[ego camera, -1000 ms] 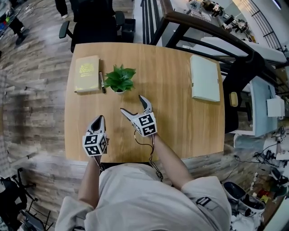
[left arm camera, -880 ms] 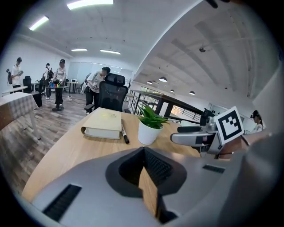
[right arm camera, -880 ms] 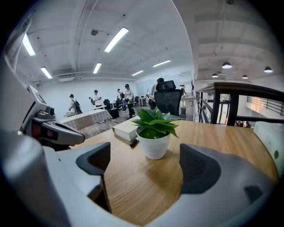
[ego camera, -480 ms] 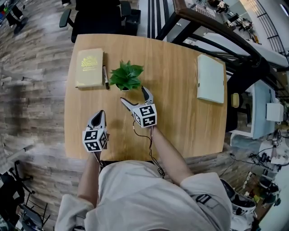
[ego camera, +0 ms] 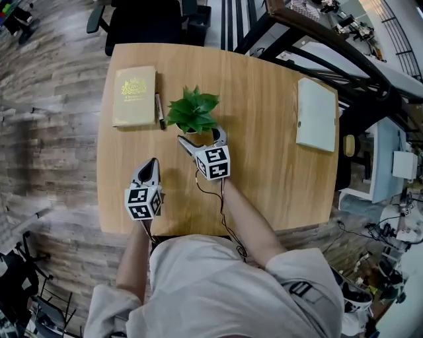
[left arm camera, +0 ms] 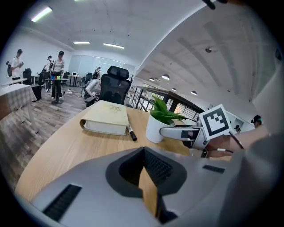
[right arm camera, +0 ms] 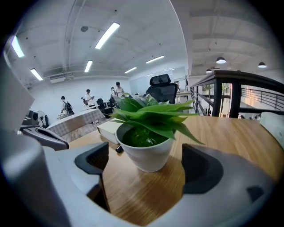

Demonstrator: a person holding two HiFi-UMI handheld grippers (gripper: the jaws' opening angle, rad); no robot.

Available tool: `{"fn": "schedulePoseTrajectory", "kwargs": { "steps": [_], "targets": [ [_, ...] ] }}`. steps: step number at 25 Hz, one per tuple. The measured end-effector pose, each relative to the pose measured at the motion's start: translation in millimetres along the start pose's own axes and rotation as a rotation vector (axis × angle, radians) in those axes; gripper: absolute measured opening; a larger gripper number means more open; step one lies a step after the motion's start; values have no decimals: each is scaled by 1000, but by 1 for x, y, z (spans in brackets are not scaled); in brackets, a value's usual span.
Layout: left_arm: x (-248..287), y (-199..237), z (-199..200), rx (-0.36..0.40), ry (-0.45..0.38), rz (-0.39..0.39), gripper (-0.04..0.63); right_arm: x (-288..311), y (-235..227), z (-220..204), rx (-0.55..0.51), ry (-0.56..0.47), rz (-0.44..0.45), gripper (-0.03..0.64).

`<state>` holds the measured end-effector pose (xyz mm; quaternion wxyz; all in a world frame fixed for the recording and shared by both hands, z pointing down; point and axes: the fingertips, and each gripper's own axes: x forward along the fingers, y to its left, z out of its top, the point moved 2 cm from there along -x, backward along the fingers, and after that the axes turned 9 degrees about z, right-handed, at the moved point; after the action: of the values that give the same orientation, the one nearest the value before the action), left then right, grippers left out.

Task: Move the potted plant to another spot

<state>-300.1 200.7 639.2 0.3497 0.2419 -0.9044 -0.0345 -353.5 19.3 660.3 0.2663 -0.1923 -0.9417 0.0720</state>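
The potted plant (ego camera: pixel 193 112), green leaves in a small white pot (right arm camera: pixel 146 153), stands on the wooden table (ego camera: pixel 271 178) left of the middle. My right gripper (ego camera: pixel 201 136) has come up to its near side. Its jaws are opening, and the pot stands between the dark pads (right arm camera: pixel 202 168) with a gap on each side, untouched. My left gripper (ego camera: pixel 149 165) hovers over the table nearer the front edge, shut and empty. In the left gripper view the pot (left arm camera: pixel 155 128) shows ahead to the right, with one right finger (left arm camera: pixel 175 131) alongside it.
A tan book (ego camera: pixel 134 96) lies left of the plant, with a black pen (ego camera: pixel 160 111) between them. A pale notebook (ego camera: pixel 316 123) lies at the table's right edge. A black office chair (ego camera: pixel 147 20) stands beyond the far edge, a dark railing (ego camera: pixel 330 46) at the right.
My right gripper has moved forward and down to the plant, so its jaws now flank the pot, slightly wider. The left gripper has drifted a little forward.
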Motion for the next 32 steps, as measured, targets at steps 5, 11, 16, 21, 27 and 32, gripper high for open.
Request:
{"fn": "schedulePoseTrajectory", "kwargs": {
  "steps": [5, 11, 16, 21, 27, 32],
  "targets": [
    [7, 2, -6, 19, 23, -16, 12, 13, -2, -2, -11, 3, -13, 517],
    [9, 2, -9, 14, 34, -42, 12, 23, -7, 4, -28, -35, -24, 518],
    [10, 5, -13, 19, 45, -54, 12, 31, -8, 11, -44, -61, -31, 523],
    [7, 9, -17, 11, 47, -49, 12, 35, -5, 14, -62, -71, -39, 522],
    [5, 14, -17, 13, 47, -40, 12, 34, -4, 16, -65, -79, -43, 511],
    [3, 15, -19, 17, 49, -30, 12, 32, -3, 15, -71, -89, -42, 505]
  ]
}}
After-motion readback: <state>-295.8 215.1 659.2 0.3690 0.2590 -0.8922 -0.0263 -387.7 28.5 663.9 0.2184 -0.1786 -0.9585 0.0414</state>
